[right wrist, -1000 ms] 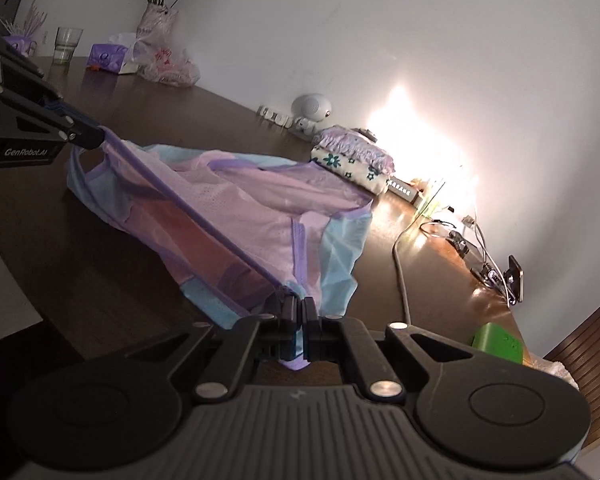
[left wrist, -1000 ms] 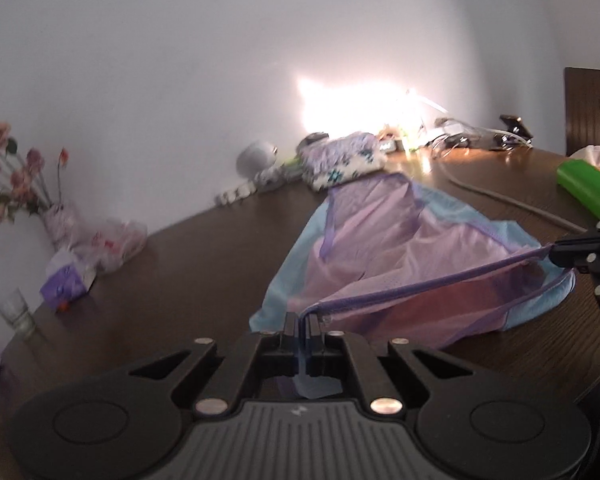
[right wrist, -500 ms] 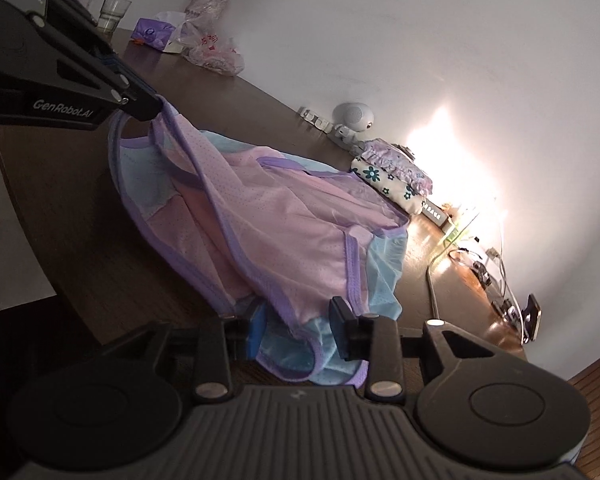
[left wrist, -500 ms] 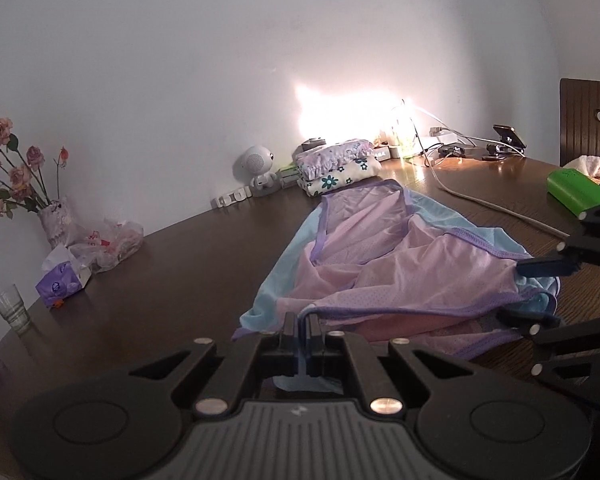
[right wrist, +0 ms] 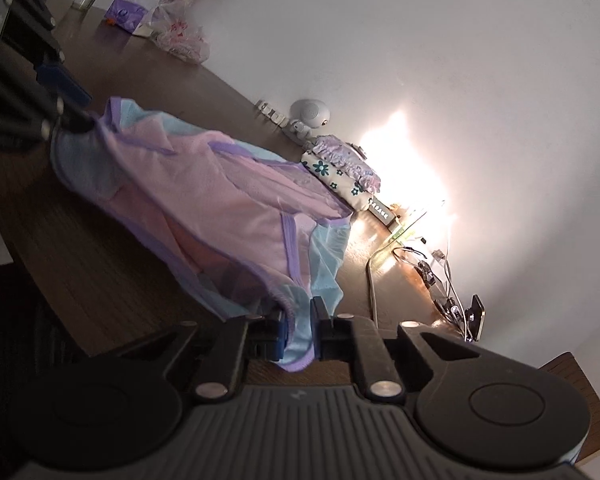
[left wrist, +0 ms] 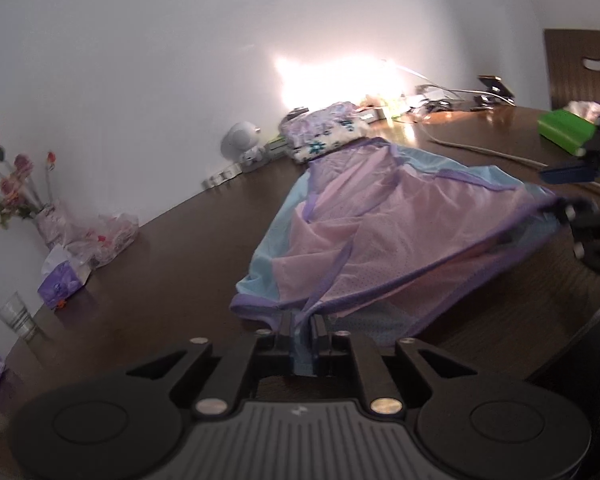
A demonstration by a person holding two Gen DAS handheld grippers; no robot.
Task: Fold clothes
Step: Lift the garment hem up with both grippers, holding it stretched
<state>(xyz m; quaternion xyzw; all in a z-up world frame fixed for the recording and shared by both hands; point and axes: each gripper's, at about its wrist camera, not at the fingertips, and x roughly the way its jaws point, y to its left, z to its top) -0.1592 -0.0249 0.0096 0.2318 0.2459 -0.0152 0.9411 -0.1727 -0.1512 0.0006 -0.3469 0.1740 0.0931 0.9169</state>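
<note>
The left claw (left wrist: 302, 330) is pinched tight on a purple-trimmed corner of the garment (left wrist: 388, 232), blue fabric bunched between its fingers. The right claw (right wrist: 298, 318) stands partly open, with a blue and purple hem lying loosely in the gap between its fingers; the left finger touches the cloth, the right one stands just clear of it.

The garment is a thin, perforated mesh piece in pale pink with light blue panels and purple binding along every edge. It lies spread on the dark wooden surface (left wrist: 188, 240), rumpled and raised at the near edge between the two claws, stretching away towards the wall.

At its far end, a folded stack of clothes (left wrist: 326, 134) with a white floral print and lilac ruffles sits just beside it. A green box (left wrist: 566, 130) lies to the right, and a purple tissue pack (left wrist: 60, 284) to the left near a vase of flowers (left wrist: 16, 188). No writing can be read in either view.
</note>
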